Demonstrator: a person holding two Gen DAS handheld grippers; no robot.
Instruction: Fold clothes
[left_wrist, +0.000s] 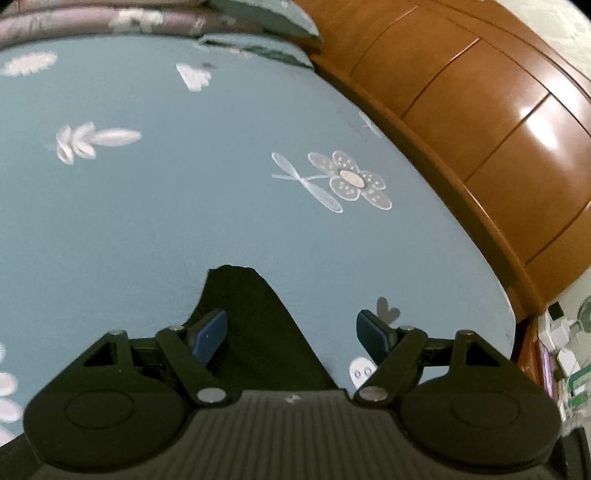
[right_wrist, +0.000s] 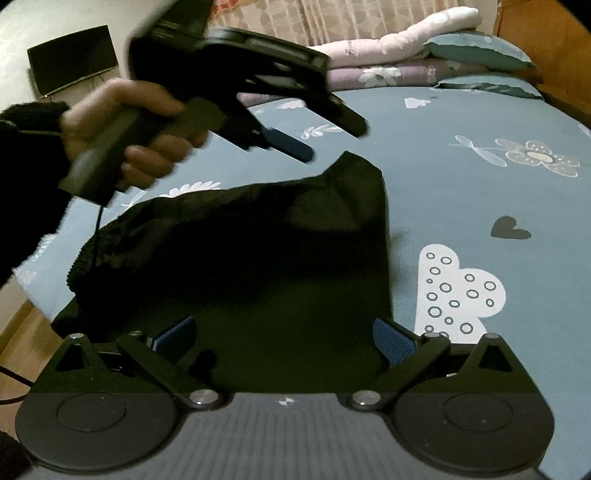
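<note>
The bed (right_wrist: 461, 206), covered by a blue sheet with white flowers, is seen in both views, and every place below is given from it. A wooden headboard (left_wrist: 480, 122) runs along its far right side, and folded quilts and pillows (right_wrist: 406, 48) are piled at its far end.

On the near part of the bed a black garment (right_wrist: 258, 258) is spread, rather flat, with a ribbed band at its left edge and one corner rising toward the middle of the bed. Its long axis appears to run from left to right across the near edge. Whether it is already folded once cannot be told, because the cloth is too dark.

The right gripper (right_wrist: 284, 339) is held directly over the near right part of the garment; its jaws are wide apart and nothing is held between them. The left gripper (left_wrist: 291, 332), held by a hand (right_wrist: 122, 136), is raised above the far left part of the garment; its jaws are also wide apart and empty, with the raised corner lying between and ahead of them. The right gripper is judged to be nearer to the cloth.
</note>
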